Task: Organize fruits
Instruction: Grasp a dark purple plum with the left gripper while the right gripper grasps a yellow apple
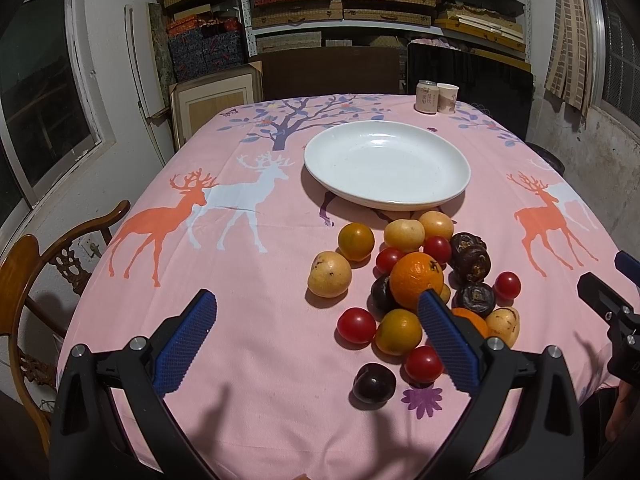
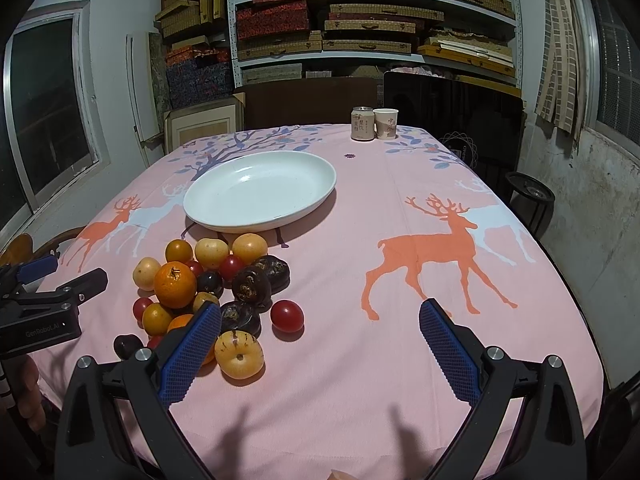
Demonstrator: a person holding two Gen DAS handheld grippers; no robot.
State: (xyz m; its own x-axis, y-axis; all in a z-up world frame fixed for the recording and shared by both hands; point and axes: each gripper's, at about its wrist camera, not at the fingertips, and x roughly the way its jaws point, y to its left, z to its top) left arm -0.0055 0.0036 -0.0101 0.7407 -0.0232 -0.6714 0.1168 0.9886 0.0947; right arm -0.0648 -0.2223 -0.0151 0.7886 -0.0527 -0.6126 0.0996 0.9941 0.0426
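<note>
Left gripper [image 1: 316, 312]: jaws wide apart, nothing between them, held low over the near part of the table; its right blue pad stands in front of the fruit heap.
Right gripper [image 2: 320, 320]: jaws wide apart and empty, over bare cloth to the right of the heap; its left pad overlaps the heap's near edge.
Fruit pile [image 1: 416, 284]: loose on the cloth just in front of the white plate [image 1: 386, 168], none on the plate (which is bare inside).
Largest fruit: an orange mandarin [image 1: 416, 280] on top of the heap, ringed by red cherry tomatoes, yellow-orange round fruits, pale yellow fruits and wrinkled dark brown ones.
Only in the left view: a dark plum [image 1: 374, 383] in full at the near edge, beside a purple flower print; a carved wooden chair [image 1: 48, 264] at the table's left side.
Only in the right view: a speckled yellow fruit [image 2: 239, 354] in full, nearest the camera; a lone red tomato [image 2: 287, 315] just right of the heap; a round black stand [image 2: 530, 196] past the table's right edge.
Each view also catches the other gripper at its margin.
Surface: a pink tablecloth [image 2: 400, 248] printed with orange and white deer and a purple tree.
Far end: a drink can [image 2: 362, 123] and a paper cup [image 2: 386, 123], just beside each other.
Room: metal shelves [image 2: 372, 20] stacked with flat woven and red boxes, a window on each side wall, dark chair backs behind the table.
</note>
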